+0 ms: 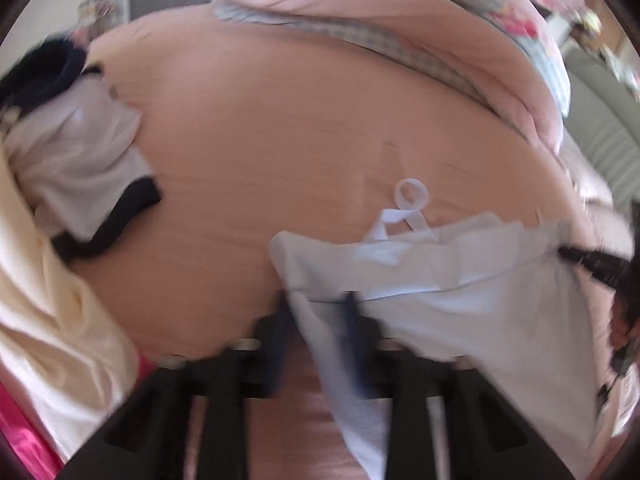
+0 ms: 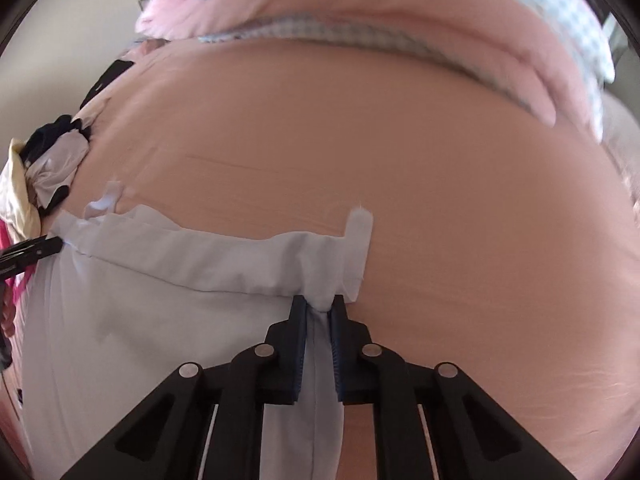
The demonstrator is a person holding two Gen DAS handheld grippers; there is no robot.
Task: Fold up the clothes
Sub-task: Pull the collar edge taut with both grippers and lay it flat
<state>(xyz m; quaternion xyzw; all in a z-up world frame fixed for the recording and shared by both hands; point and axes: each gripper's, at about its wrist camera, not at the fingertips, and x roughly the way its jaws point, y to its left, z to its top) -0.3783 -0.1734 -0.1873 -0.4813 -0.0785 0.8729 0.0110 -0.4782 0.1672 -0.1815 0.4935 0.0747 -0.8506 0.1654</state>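
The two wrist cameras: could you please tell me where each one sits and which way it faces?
Left wrist: on the left gripper, facing along its fingers across the pink bed sheet; the right gripper shows at right.
Right wrist: on the right gripper, facing likewise; the left gripper shows at left.
Shared: the white garment both grip, and the quilt beyond.

The left gripper pinches the pale blue garment at six o'clock, on the peach bed. A white-and-navy garment lies at nine o'clock, and a pink quilt at one o'clock.
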